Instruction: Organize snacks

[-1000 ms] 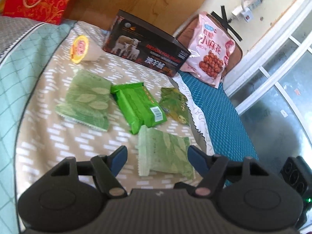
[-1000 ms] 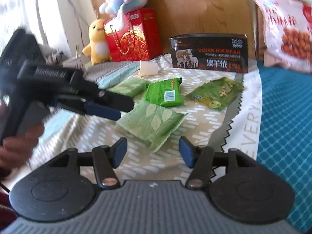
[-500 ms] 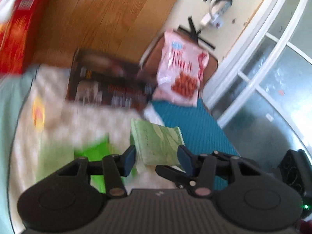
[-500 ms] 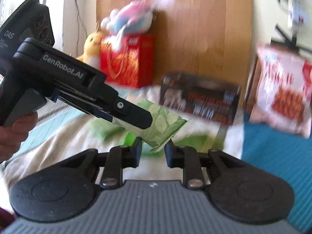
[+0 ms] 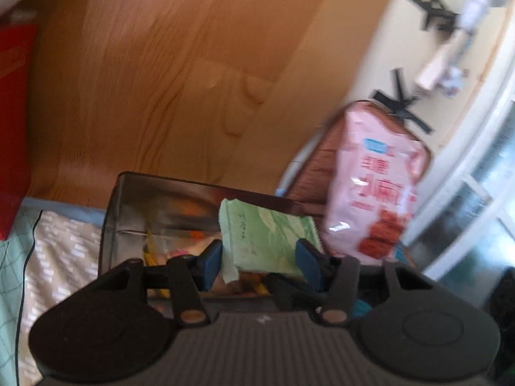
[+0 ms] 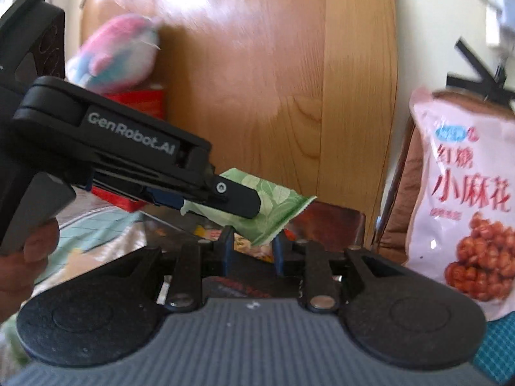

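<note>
My left gripper (image 5: 259,259) is shut on a pale green leaf-print snack packet (image 5: 267,241) and holds it over the open top of a dark box (image 5: 161,212) with snacks inside. In the right wrist view the left gripper (image 6: 225,197) comes in from the left with the same packet (image 6: 273,207) in its jaws. My right gripper (image 6: 252,251) is nearly closed and sits just below the packet's lower corner; I cannot tell whether it touches the packet. The box (image 6: 334,225) lies right under it.
A large pink snack bag (image 5: 376,193) leans upright to the right of the box, also in the right wrist view (image 6: 466,199). A wooden headboard (image 5: 161,80) stands behind. A red gift bag (image 5: 13,112) and a plush toy (image 6: 116,51) are at the left.
The left gripper closed on the green packet on the bedspread, lifted it and carried it over the dark box. The right gripper narrowed and moved in under the packet.
</note>
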Demonstrator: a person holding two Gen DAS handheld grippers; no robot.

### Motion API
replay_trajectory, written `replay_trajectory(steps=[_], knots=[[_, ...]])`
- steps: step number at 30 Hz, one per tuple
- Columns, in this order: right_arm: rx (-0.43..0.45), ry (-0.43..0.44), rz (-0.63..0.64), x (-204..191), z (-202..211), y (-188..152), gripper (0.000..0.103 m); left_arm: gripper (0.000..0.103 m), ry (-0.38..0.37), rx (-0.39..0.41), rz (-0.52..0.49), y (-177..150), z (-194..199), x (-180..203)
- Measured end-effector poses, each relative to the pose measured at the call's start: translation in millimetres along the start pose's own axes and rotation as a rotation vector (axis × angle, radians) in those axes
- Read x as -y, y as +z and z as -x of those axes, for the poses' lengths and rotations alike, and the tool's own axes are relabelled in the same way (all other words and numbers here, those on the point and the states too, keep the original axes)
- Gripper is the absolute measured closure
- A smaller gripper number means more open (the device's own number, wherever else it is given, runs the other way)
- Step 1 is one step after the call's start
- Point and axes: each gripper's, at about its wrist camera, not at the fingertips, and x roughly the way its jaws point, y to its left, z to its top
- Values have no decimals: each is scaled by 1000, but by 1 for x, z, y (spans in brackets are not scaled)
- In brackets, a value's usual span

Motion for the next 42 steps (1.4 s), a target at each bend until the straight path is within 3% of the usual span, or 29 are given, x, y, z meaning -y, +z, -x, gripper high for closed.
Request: replay_trajectory(steps=[3,6,10,13,17,23,25,31,36,42], knots=[[20,-49,-39,8,0,-1,52,41,9,-9,43,-1,-7,-10],[34,-50,-119,17,17,-7,51,39,8,25,56,-4,13,-13],[37,-47,-154,11,55,-25,50,38,-66,78,114,-24,57,-19],[17,-33,-199,-1,82,-48,49,36,-77,93,92,-57,88,-12],[-40,-13,-246,-21,102,-77,49,36,-71,45,60,-112,111,1],[-58,-20,-245,-49,131,-97,48,36,83,9,-61,-170,121,28],[-45,-36,-250,-54,140,-101,43,36,146,26,-92,-181,127,33],[-13,-96,-284,-59,162,-115,43,35,283,33,-93,-200,133,29],[12,-126,-322,-57,168,-118,42,34,361,69,-156,-219,135,34],[57,-149,-359,-54,176,-122,29,32,379,94,-184,-224,137,39]])
